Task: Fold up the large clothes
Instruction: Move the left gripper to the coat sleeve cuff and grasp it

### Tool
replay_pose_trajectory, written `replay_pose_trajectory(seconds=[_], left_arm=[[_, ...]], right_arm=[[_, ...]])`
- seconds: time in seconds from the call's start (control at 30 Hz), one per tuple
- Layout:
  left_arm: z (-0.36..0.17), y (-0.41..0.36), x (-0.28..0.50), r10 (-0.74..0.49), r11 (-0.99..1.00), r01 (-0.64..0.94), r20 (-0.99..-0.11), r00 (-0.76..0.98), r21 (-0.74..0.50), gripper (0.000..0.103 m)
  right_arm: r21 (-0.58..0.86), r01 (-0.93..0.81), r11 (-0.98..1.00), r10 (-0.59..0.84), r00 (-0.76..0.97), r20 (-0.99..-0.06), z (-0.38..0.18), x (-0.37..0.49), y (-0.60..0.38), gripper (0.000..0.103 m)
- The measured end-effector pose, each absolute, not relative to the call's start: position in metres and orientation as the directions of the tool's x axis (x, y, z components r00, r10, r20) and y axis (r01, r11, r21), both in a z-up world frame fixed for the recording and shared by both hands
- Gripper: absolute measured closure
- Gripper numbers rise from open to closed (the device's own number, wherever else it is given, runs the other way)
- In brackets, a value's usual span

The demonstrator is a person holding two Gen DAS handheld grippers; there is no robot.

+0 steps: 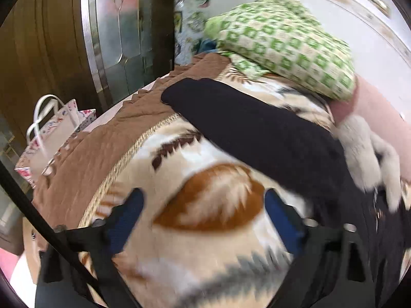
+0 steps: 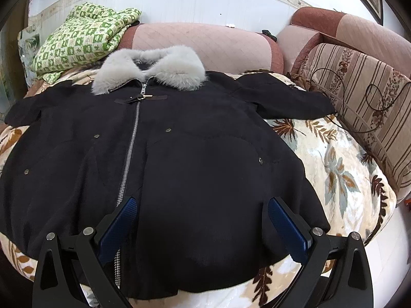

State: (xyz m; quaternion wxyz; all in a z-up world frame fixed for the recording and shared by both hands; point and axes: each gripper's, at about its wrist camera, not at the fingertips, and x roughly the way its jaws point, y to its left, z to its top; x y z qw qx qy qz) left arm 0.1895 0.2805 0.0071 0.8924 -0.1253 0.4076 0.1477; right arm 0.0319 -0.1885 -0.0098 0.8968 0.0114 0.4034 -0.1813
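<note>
I count one coat [image 2: 179, 154], one fur collar [image 2: 151, 66], two sleeves spread; both my grippers [image 1: 203, 205] [image 2: 200, 213] hover, jaws released.

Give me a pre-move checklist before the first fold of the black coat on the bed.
1. Left tool open and holding nothing: ok; it hangs over the blanket.
2. Right tool open and holding nothing: ok; it is above the lower front of the coat.
3. Coat spread front up, zip closed: ok.
4. Both sleeves laid out to the sides: ok; one sleeve shows in the left view, the other sleeve in the right view.
5. Fur collar lying flat at the top: ok.
6. Green quilt apart from the coat: cannot tell; it sits close to the shoulder.
</note>
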Motion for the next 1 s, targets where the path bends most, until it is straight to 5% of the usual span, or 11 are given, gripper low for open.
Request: replay_pose_trajectory(seconds=[0.1,0.33,0.73,0.8,0.87,1.0], left_arm=[[-0.006,0.315,0.235,0.137,0.909,-0.395,-0.801,0.583,-0.132,0.04],[-0.046,0.381,0.305,0.011,0.796,-0.508,-0.83,0.557,-0.33,0.04],[-0.066,0.408,0.378,0.015,0.763,-0.551,-0.844,0.536,-0.337,0.041],[-0.064,0.405,0.385,-0.002,0.764,-0.549,-0.852,0.523,-0.339,0.074],[-0.055,0.4,0.383,0.029,0.759,-0.568,-0.856,0.517,-0.317,0.087],[-0.009,0.368,0.372,0.085,0.822,-0.507,-0.826,0.558,-0.258,0.091]], right_arm=[[-0.141,0.342,0.929,-0.33,0.595,-0.733,-0.012,0.041,-0.191,0.0],[-0.209,0.335,0.919,-0.371,0.551,-0.748,-0.023,0.067,-0.187,0.0],[-0.295,0.308,0.905,-0.417,0.495,-0.762,-0.043,0.095,-0.183,0.0],[-0.295,0.308,0.904,-0.417,0.491,-0.765,-0.045,0.096,-0.185,0.0],[-0.283,0.312,0.907,-0.409,0.49,-0.77,-0.044,0.097,-0.187,0.0],[-0.246,0.309,0.919,-0.378,0.506,-0.775,-0.041,0.094,-0.19,0.0]])
